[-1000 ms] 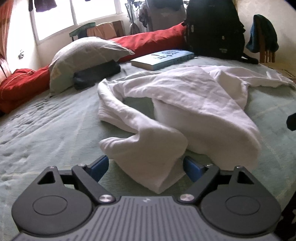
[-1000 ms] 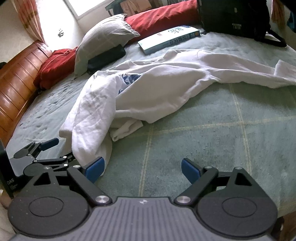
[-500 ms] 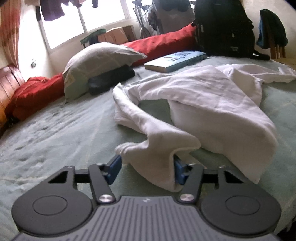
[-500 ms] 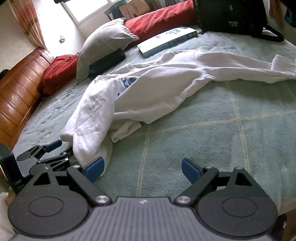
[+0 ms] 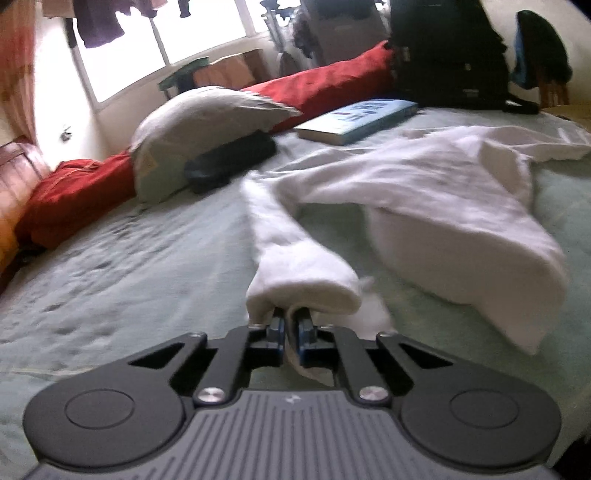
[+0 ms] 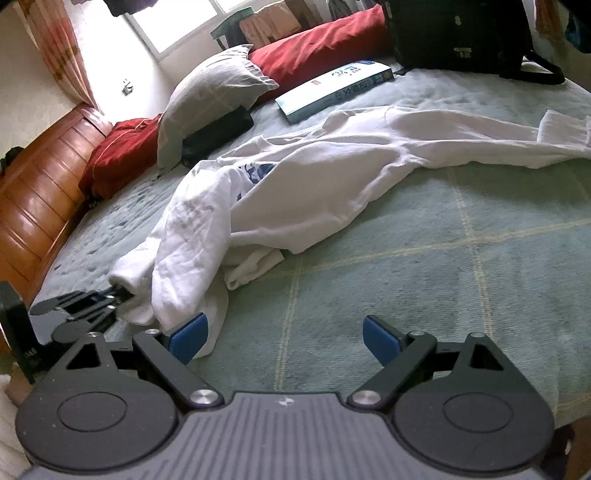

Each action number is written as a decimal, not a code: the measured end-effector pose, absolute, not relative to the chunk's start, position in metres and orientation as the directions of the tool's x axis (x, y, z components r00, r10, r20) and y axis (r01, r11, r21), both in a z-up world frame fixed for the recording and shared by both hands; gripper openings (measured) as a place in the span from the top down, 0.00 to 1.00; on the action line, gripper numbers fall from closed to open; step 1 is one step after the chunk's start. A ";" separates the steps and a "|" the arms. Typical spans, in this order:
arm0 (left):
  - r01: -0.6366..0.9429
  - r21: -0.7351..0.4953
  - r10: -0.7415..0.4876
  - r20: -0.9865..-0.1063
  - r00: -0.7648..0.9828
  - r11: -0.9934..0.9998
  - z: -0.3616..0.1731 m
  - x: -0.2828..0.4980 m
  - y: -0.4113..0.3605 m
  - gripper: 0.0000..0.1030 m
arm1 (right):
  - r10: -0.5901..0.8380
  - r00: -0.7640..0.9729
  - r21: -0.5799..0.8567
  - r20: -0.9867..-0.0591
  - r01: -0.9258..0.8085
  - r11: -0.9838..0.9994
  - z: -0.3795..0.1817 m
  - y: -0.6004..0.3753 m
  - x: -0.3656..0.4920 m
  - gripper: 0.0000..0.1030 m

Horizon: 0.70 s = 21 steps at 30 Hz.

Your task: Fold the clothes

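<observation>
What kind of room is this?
Most likely a bedroom: a bed with a green bedspread and wooden headboard, a grey pillow, and a white shirt spread out for folding.

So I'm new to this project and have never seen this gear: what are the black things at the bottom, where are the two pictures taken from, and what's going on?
They are hand-held two-finger grippers, one in each of a person's hands, each with a camera looking along its fingers. One picture is from the left gripper, one from the right gripper. On the green bedspread lie a crumpled white shirt, a book, a pillow and a black backpack. The left gripper is shut on the shirt's sleeve end; the right is open, empty.
</observation>
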State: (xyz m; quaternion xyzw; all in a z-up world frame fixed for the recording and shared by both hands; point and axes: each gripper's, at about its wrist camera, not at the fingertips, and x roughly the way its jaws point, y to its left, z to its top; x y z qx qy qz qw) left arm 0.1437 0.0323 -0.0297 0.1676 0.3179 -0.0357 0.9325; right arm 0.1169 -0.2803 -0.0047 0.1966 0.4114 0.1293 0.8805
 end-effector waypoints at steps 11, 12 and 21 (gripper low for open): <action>-0.007 0.201 0.142 -0.665 0.733 0.980 -0.012 0.173 0.126 0.97 | 0.397 0.622 0.454 -0.675 -0.073 0.888 -0.005 -0.276 0.116 0.09; -0.026 0.193 0.151 -0.669 0.728 0.981 -0.011 0.176 0.133 0.98 | 0.396 0.622 0.453 -0.675 -0.075 0.889 -0.005 -0.275 0.116 0.09; -0.062 0.059 0.086 -0.702 0.707 0.996 -0.008 0.183 0.182 0.95 | 0.384 0.624 0.434 -0.680 -0.080 0.897 0.000 -0.270 0.117 0.09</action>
